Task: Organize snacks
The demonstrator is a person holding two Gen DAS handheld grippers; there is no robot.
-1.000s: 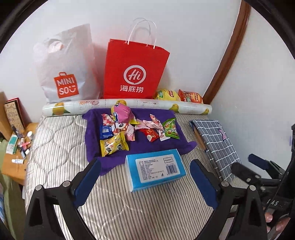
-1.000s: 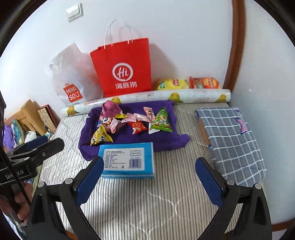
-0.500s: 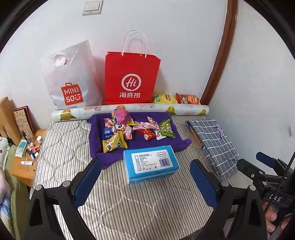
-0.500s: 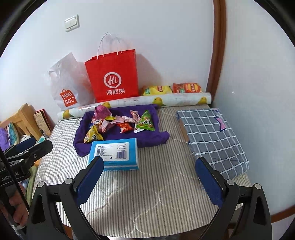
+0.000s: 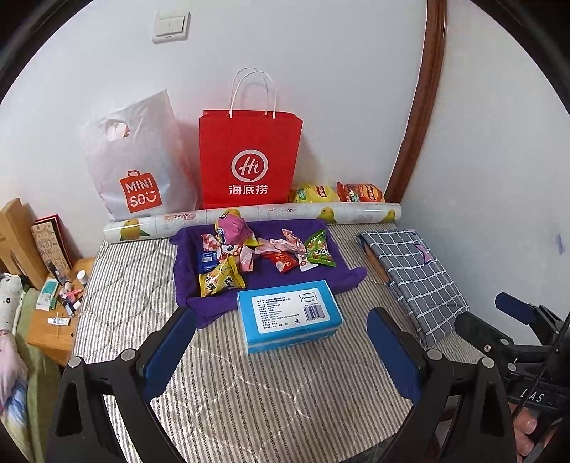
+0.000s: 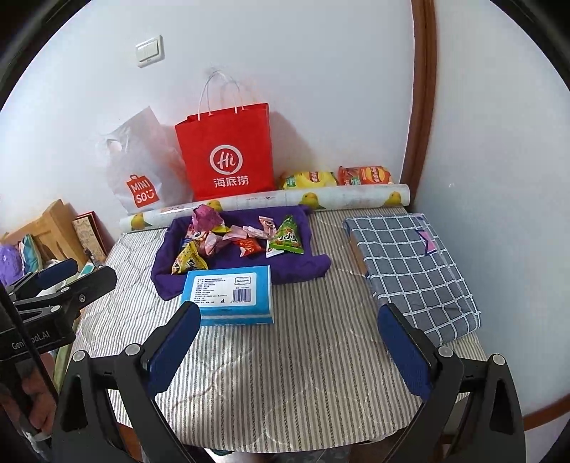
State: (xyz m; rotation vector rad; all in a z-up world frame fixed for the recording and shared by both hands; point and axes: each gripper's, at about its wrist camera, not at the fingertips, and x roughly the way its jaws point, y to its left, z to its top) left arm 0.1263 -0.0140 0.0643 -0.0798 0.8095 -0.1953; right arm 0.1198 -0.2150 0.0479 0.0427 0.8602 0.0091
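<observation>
both of your grippers hang wide apart and empty: the left gripper (image 5: pixel 281 350) and the right gripper (image 6: pixel 290 347) each show blue pads spread well clear of anything, above the near end of the striped mattress (image 6: pixel 285 363). over the last second you have drawn both of them up and back; the bed looks smaller in each view, and the wall switch (image 5: pixel 170 25) has come into the left view where it was cut off before. nothing on the bed has shifted in that time.

the snacks (image 5: pixel 263 251) lie in a loose heap on the purple cloth (image 5: pixel 335 274), among them a yellow packet (image 5: pixel 221 279) at the near left and a green triangular packet (image 6: pixel 286 238) to the right. just in front of the cloth sits the blue tissue box (image 5: pixel 288 317), touching its near edge. two chip bags (image 5: pixel 336 194) rest behind the printed roll (image 5: pixel 256 217) against the wall, beside the red paper bag (image 5: pixel 249 160) and the white plastic bag (image 5: pixel 137 167). a folded checked cloth (image 6: pixel 409 263) lies well to the right.

so your pullback changed the view, not the job. a heap like this fits either snacks waiting to be sorted or snacks already gathered onto the cloth; you cannot tell which from here.
</observation>
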